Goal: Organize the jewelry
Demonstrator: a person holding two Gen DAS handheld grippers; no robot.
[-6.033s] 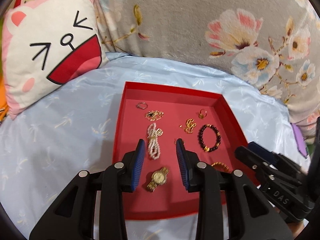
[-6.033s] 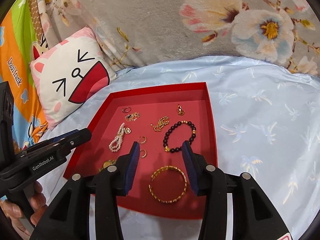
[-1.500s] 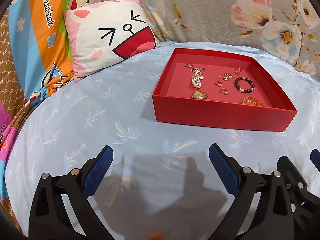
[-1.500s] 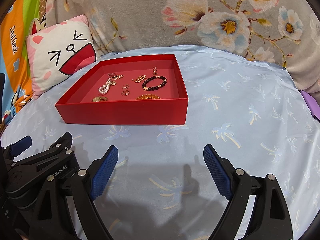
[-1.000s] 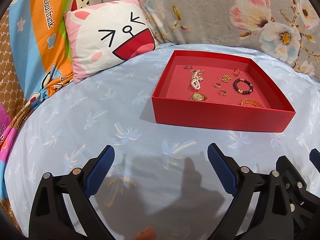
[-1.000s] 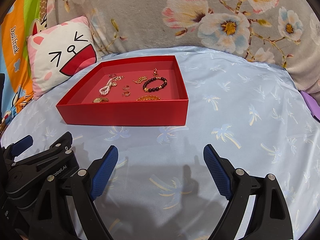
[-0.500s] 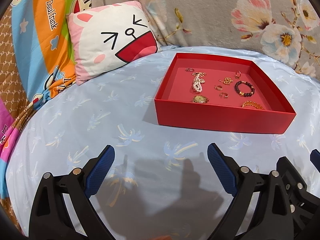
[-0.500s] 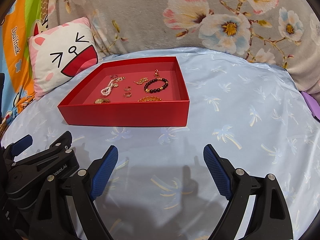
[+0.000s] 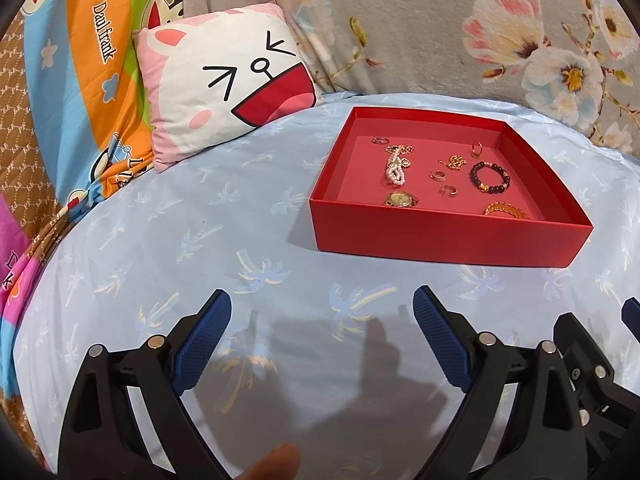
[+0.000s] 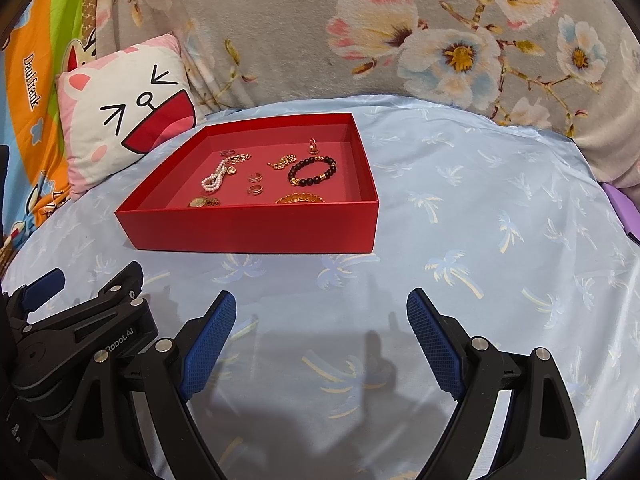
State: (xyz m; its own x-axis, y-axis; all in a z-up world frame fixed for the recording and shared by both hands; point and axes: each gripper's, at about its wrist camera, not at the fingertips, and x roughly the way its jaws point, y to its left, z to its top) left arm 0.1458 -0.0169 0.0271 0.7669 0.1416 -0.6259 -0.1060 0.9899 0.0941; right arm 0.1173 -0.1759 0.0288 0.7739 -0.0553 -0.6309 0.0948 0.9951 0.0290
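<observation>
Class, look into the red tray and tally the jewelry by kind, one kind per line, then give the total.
Tray tally:
Bracelets: 3 (pearl, dark bead, gold bangle)
Watch: 1
Rings and small hoops: 4
Gold chains: 2
Total: 10

A tray (image 9: 448,236) sits on the bed (image 9: 200,240), with a cushion (image 9: 224,84) behind it to the left. Inside, a pearl strand (image 9: 394,168) lies left, a watch (image 9: 400,199) in front of it, two rings (image 9: 438,176) in the middle, a beaded bracelet (image 9: 490,178) right and a bangle (image 9: 506,210) at the front right. Both tongs, left (image 9: 320,330) and right (image 10: 322,330), hang over the bed before the tray, well apart from it.
</observation>
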